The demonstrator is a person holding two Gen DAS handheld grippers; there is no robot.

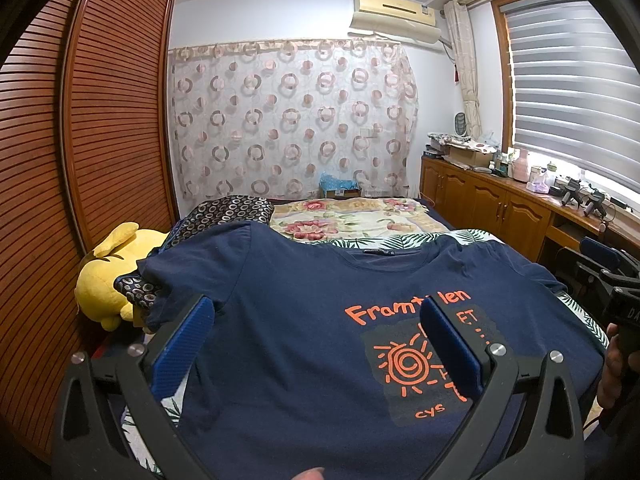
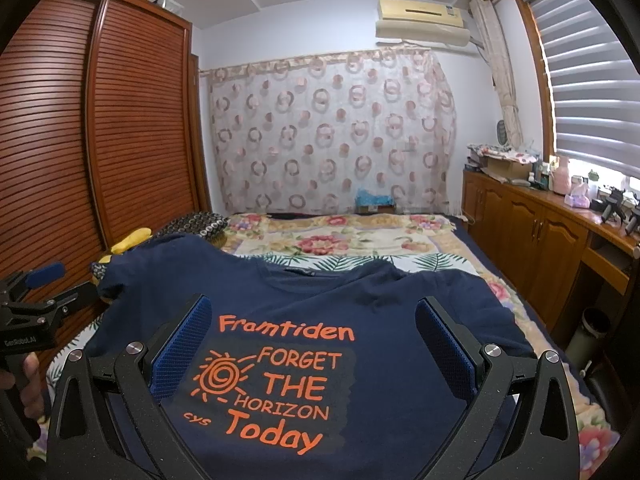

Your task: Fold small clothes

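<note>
Where it lies flat, navy T-shirt (image 2: pixel 360 312) reads "Framtiden, FORGET THE HORIZON Today"

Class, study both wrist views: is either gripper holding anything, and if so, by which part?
Nothing is held. The left gripper and right gripper are both open above the navy T-shirt, lying flat on the bed.

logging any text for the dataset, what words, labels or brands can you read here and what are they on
"Framtiden" on the navy t-shirt, orange print
"FORGET THE HORIZON Today" on the same shirt, beside a sun spiral
"cys" small, lower left of the print
"GenRobot.AI" on the left gripper body
Neck label of the shirt: too small to read
Sticker on the air conditioner: too blurred to read
</note>
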